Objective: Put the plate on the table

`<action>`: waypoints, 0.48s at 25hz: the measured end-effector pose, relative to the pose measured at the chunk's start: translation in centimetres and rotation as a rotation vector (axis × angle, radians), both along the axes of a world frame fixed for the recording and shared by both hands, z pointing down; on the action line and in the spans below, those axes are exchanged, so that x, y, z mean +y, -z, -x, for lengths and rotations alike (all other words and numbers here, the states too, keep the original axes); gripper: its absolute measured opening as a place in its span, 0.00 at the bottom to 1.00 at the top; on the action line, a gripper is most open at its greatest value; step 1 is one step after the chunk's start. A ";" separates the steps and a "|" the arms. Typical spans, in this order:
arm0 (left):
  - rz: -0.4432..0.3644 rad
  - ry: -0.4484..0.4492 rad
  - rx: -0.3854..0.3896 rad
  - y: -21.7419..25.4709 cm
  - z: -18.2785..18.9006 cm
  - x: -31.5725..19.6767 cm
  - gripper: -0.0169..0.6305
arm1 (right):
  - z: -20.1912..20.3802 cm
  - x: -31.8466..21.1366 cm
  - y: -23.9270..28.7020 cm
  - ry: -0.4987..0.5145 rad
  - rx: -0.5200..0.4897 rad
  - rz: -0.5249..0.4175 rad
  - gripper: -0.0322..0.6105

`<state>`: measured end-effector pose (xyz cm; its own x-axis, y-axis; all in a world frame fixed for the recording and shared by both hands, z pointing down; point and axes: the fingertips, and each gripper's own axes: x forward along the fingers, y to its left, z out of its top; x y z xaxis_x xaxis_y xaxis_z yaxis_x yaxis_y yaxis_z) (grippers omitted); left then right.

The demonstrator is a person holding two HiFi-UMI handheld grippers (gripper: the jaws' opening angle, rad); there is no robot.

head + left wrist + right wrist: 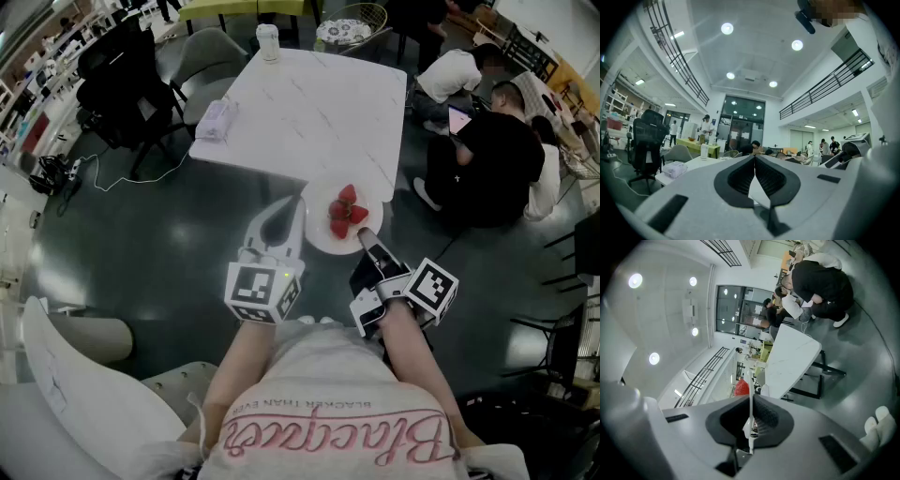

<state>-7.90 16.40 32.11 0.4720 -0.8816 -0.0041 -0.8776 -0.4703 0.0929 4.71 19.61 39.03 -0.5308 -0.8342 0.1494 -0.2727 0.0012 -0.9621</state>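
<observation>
A white plate carrying red strawberries hangs just off the near edge of the white marble table, partly over the dark floor. My left gripper is shut on the plate's left rim, and my right gripper is shut on its near right rim. In the left gripper view, a white wedge of the plate sits between the closed pads of the left gripper. The right gripper view shows the plate rim edge-on in the right gripper, with a strawberry beyond it.
On the table stand a cup at the far side and a tissue pack at the left edge. A black office chair and grey chairs stand to the left. People sit on the floor at right. A white chair is near my left side.
</observation>
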 end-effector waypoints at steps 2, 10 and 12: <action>-0.002 0.002 -0.003 -0.1 0.0 0.0 0.04 | 0.0 -0.1 -0.1 0.001 0.002 -0.002 0.07; -0.014 0.015 -0.011 -0.2 0.2 0.0 0.04 | 0.1 -0.2 0.0 0.017 0.012 -0.012 0.07; -0.018 0.020 -0.011 -0.1 0.2 0.0 0.04 | 0.1 -0.2 0.0 0.026 0.015 -0.011 0.07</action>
<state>-8.07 16.40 32.23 0.4546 -0.8906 -0.0148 -0.8876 -0.4544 0.0753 4.65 19.43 39.04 -0.5503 -0.8217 0.1481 -0.2869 0.0195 -0.9578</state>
